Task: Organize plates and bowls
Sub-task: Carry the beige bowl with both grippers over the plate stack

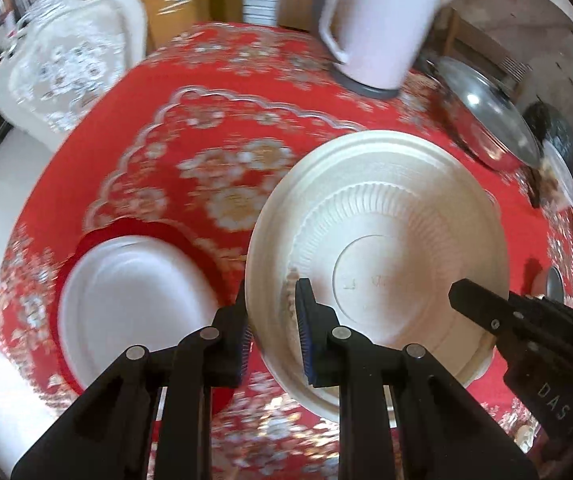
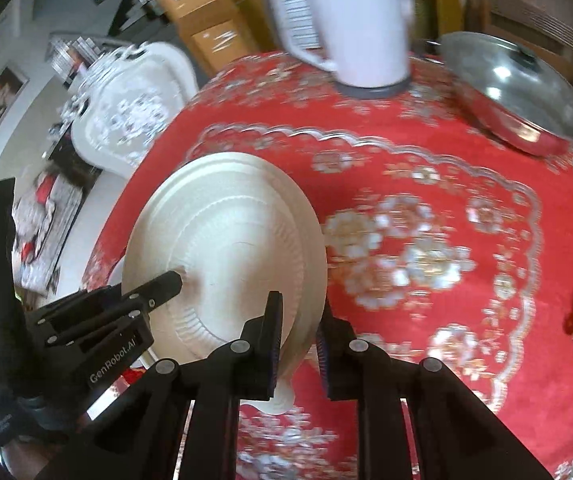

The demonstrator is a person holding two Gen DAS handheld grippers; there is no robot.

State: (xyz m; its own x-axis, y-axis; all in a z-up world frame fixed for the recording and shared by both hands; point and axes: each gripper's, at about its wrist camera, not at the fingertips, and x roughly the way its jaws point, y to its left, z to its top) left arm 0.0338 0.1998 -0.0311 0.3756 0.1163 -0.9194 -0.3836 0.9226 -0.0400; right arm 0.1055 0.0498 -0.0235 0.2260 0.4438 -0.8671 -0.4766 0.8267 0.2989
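Red floral tablecloth (image 1: 214,128) (white chair (image 1: 74,76) behind) under both tools' bowl (image 1: 386,240).

Table: red floral cloth (image 1: 222,128)
Chair: white, ornate (image 2: 134,112), far side
Floor: pale (image 1: 2,208)
Wall: framed pictures (image 2: 2,92)
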